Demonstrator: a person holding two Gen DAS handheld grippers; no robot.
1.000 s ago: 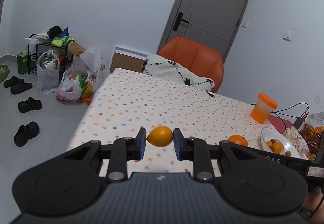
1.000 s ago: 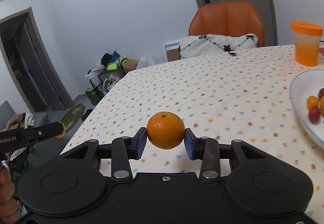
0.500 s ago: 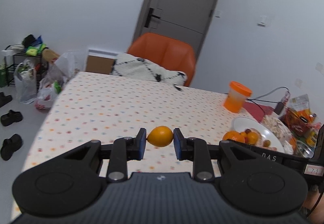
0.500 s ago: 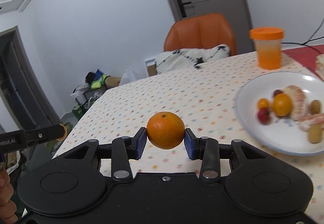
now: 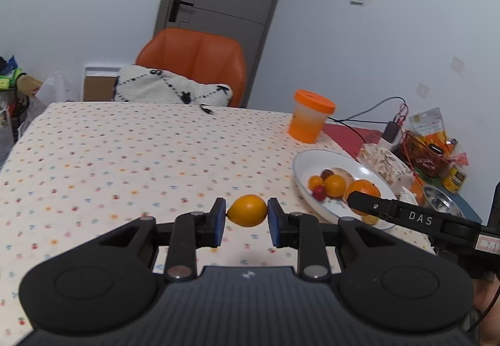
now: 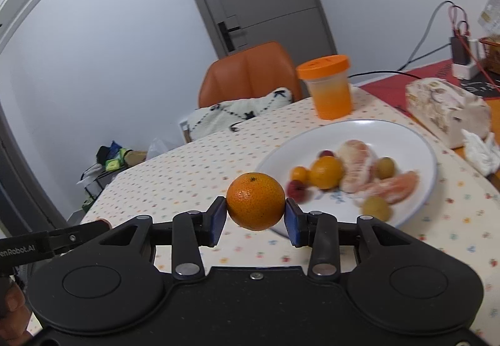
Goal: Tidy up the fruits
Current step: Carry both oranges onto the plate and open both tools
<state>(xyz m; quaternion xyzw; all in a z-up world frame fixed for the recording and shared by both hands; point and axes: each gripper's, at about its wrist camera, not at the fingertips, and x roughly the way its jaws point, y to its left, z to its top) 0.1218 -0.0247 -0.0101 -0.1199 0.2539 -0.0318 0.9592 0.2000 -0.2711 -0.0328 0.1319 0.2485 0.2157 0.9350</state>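
While both fruits hang clear of the desk [image 5: 125, 158], the risks run from the left side across to the right. The left gripper [image 5: 247, 221] is clamped on a small yellow-orange fruit [image 5: 247, 210], pinched at its two ends between the blue pads; the white plate [image 5: 304, 164] lies ahead of it and off to its right. Held on so narrow a line, this fruit looks likely to pivot or squirt out if the grip loosens early, and it would then roll across the dotted cloth toward the near edge.

The right gripper [image 6: 255, 218] is closed on a mandarin [image 6: 255, 201], with the plate just ahead and to its right, already carrying several small fruits and peeled segments [image 6: 359, 164]. Dropped from height, the mandarin could knock those pieces or bounce off the shallow rim.

Seen from the left wrist, the right gripper's finger crosses in front of the plate, so both tools appear to be converging on one spot; a collision between them seems the likeliest fault. The orange-lidded cup [image 6: 328, 86] stands beyond the plate, within reach of an overshoot.
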